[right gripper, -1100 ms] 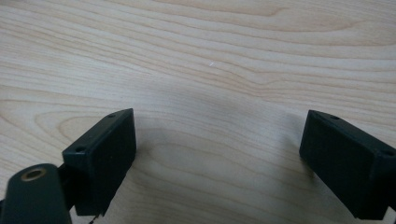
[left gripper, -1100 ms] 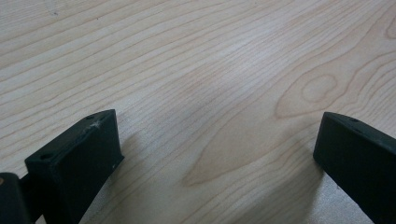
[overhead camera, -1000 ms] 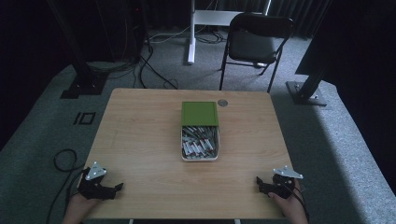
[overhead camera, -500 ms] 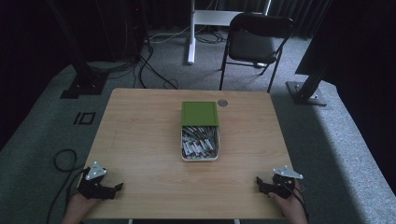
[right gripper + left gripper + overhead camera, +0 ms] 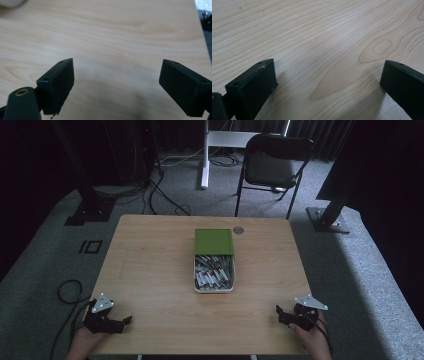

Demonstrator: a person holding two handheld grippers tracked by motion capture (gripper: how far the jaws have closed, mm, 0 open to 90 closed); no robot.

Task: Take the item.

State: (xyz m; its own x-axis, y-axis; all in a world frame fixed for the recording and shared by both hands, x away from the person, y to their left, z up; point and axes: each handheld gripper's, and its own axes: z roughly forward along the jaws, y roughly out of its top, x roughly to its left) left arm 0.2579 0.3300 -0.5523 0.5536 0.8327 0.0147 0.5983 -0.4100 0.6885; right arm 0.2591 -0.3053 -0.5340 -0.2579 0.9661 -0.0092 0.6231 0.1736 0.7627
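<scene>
While both grippers sit low at the near edge, the scene reads as follows.

Box: a shallow white tray (image 5: 232, 285) at the middle of the table, its far half covered by a flat green lid (image 5: 214, 241); the near half is uncovered.

Contents: small cylinders (image 5: 213, 273) with white and dark bands and touches of red and green, lying packed on their sides (too small to name with confidence).

Box relative to fingers: well apart from both grippers, farther out on the table and between them across its width; neither touches it.

Left gripper (image 5: 125, 321): at the near left corner of the table, held by a hand (image 5: 82, 342) coming in from the bottom. In the left gripper view its jaws stand wide apart just above bare wood grain, with nothing between them.

Right gripper (image 5: 279, 313): at the near right corner, held by the other hand (image 5: 314, 340), grey three-cornered plate on top. In the right gripper view its jaws also stand wide apart over bare wood, gripping nothing; a pale blurred shape sits at the top left corner of that view.

Table (image 5: 150, 270): light wood, with a small round grey disc (image 5: 238, 230) just right of the lid's far corner.

Surroundings: grey carpet, a black folding chair (image 5: 272, 165) beyond the far edge, cables on the floor.
</scene>
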